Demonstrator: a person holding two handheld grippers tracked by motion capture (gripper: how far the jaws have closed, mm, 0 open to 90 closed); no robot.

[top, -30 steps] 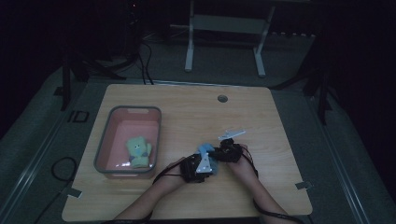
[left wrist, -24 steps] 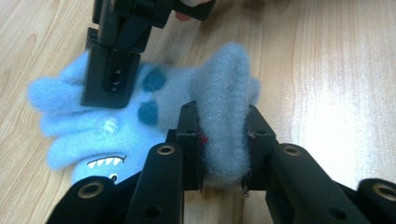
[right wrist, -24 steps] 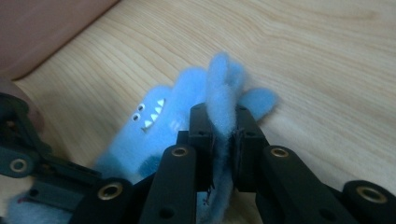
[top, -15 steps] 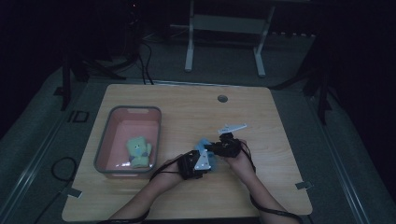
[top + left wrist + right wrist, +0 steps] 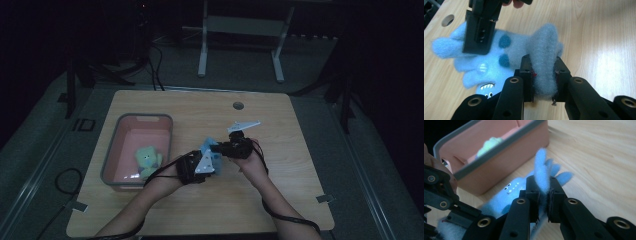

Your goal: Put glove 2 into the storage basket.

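Starting at 9 o'clock on the table (image 5: 280,200): a pink bin (image 5: 119,134) with a green plush (image 5: 146,159) lying inside. Just toward 3 o'clock from it, mid-table, sits the blue fuzzy toy (image 5: 499,55), pinched at both ends. The left claw (image 5: 543,75) is clamped on a thick fold of its fleece; the right claw (image 5: 543,195) is clamped on a thin fin-like flap. Looks feather-light, floppy and squashy, so nothing to break. I'd say the fat fold is the safer hold, since that skinny flap could slide out.
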